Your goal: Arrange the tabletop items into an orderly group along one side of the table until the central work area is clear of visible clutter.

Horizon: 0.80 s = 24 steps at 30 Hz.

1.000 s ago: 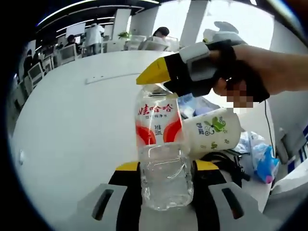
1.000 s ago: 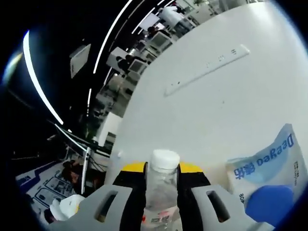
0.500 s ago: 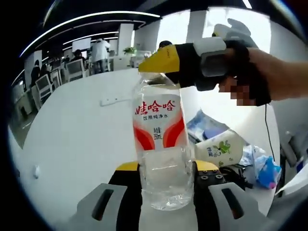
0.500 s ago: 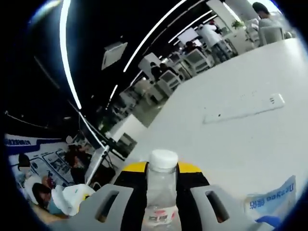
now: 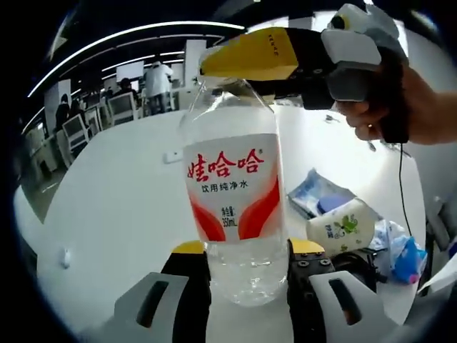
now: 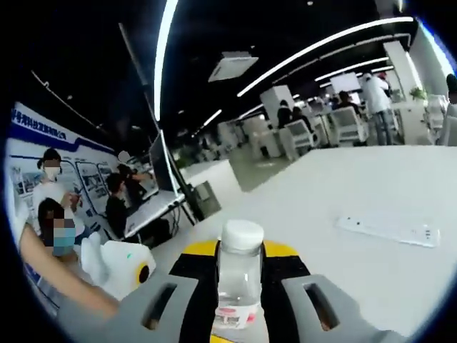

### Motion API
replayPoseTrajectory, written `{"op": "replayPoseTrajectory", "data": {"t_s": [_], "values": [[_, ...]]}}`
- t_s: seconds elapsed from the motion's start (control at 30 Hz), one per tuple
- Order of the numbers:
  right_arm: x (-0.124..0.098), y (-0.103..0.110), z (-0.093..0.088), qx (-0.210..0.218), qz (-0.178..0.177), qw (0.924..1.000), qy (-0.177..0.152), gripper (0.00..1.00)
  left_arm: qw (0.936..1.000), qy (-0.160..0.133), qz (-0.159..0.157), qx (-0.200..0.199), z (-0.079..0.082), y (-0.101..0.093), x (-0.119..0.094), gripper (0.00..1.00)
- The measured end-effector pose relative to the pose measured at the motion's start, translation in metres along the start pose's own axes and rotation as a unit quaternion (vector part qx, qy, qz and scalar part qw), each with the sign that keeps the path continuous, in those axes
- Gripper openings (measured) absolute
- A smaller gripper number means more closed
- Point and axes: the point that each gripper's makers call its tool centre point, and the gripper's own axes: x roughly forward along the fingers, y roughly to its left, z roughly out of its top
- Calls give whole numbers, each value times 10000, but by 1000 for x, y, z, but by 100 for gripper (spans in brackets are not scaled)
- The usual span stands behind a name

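While I hold the water bottle [image 5: 235,207] between my two claws, it stands upright above the white table [image 5: 121,214]. My left gripper [image 5: 246,268] is clamped on the lower body of the bottle, its jaws pressing on both sides just under the red and white label. My right gripper [image 5: 278,61] is clamped on the neck, right under the white cap [image 6: 241,234]; in the left gripper view it comes in from the top right, with my hand [image 5: 407,107] behind it.

Left of the bottle and behind it the table surface is wide and bare, with a long white power strip [image 6: 389,230] lying flat well apart from the bottle, and the table edge curves away toward the office chairs [image 5: 114,107]. Right of the bottle, low in the left gripper view, several items lie close together: a white cup with a green print [image 5: 343,227] on its side, a blue and white packet [image 5: 314,196] behind it, and a crumpled blue and clear wrapper [image 5: 400,250] beside a black cable [image 5: 403,193].

The right gripper view [image 6: 240,282] looks over the cap toward the far table edge. There I see people [image 6: 118,204] at a desk with a monitor, and at the lower left my other gripper's white body [image 6: 118,268] with an arm [image 6: 43,268].
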Motion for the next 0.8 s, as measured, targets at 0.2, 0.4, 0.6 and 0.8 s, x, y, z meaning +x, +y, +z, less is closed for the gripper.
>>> {"op": "replayPoseTrajectory", "data": {"t_s": [0.2,0.4,0.6,0.8], "values": [[8,19,1,-854,438,9953,107,18,9996,21,282,-6,-1,12,1,36],[17,34,1,-1501,794,9854,103,18,9984,-94,556,-65,-1,23,3,36],[22,31,-1,-1700,1009,9802,112,17,9966,-92,816,-10,-2,35,7,36],[31,37,-8,-2051,1413,9681,287,17,9918,-127,1250,-228,-8,48,10,37]]}}
